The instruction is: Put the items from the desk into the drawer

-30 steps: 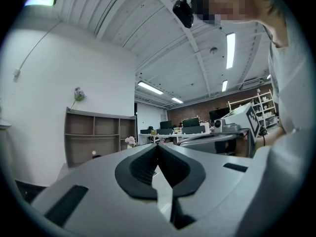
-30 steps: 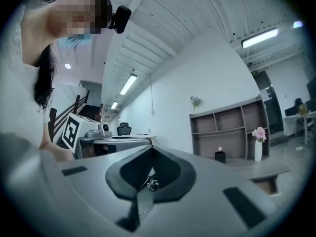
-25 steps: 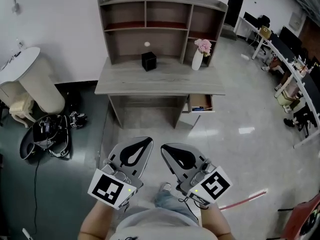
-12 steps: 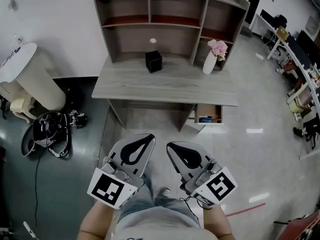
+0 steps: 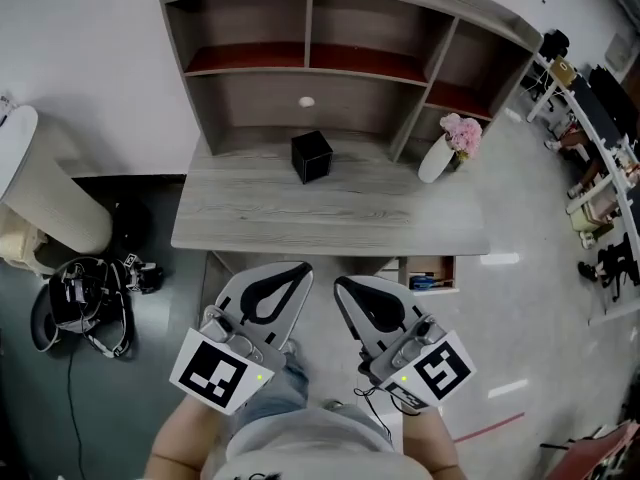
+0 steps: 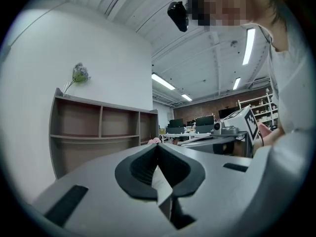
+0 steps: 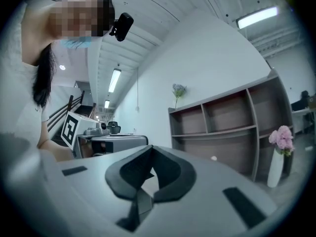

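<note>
A black cube (image 5: 312, 156) sits near the back middle of the grey wooden desk (image 5: 250, 223). At the desk's right end a white vase with pink flowers (image 5: 447, 150) stands; the same vase (image 7: 276, 164) shows in the right gripper view. Under the desk's right side a drawer (image 5: 431, 272) stands open with small items inside. My left gripper (image 5: 300, 266) and right gripper (image 5: 340, 281) hover side by side in front of the desk's near edge, both shut and empty. Their tips meet in the left gripper (image 6: 157, 144) view and the right gripper (image 7: 149, 147) view.
A hutch with open shelves (image 5: 340, 48) rises at the back of the desk, a small white knob (image 5: 306, 101) on its back panel. A white chair (image 5: 40, 198) and a black bag with cables (image 5: 80, 298) lie on the floor at left. Other desks (image 5: 600, 148) stand at right.
The desk has come closer and larger in the head view as I step towards it. Both grippers stay shut, side by side.
</note>
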Action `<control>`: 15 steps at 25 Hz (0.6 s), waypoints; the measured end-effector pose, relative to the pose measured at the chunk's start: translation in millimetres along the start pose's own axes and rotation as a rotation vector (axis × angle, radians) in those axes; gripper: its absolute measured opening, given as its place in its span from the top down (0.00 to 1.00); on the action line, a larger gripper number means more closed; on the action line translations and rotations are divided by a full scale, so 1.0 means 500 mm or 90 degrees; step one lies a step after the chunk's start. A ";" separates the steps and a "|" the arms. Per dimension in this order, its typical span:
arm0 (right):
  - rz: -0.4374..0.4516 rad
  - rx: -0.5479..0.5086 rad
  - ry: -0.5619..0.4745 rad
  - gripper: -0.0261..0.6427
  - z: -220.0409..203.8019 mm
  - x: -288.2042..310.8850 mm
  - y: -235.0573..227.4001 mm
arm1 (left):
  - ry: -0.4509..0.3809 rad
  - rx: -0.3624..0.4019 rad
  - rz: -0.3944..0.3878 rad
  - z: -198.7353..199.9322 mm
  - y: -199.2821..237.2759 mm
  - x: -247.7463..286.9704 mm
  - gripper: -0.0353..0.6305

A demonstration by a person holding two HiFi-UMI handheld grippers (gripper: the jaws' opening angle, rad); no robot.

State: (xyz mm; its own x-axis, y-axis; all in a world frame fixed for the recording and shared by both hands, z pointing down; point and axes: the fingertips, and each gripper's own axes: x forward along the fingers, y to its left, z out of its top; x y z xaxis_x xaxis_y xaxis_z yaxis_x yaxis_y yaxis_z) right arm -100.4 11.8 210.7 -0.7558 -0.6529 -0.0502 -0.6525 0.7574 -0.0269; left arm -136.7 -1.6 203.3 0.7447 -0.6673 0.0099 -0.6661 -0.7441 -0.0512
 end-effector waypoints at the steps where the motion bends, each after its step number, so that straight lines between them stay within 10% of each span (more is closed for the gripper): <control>1: -0.003 -0.001 -0.001 0.95 0.003 0.033 -0.014 | -0.001 0.004 -0.005 0.003 0.033 0.009 0.94; 15: -0.028 -0.021 0.058 0.95 -0.028 0.306 -0.165 | 0.000 0.001 -0.028 -0.032 0.304 0.093 0.94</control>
State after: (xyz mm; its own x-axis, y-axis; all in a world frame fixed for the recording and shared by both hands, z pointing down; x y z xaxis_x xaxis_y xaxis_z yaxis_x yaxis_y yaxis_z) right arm -163.3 -150.8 219.3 -0.7273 -0.6851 0.0415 -0.6854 0.7281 0.0064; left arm -203.9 -146.0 212.0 0.7737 -0.6334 0.0123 -0.6321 -0.7731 -0.0519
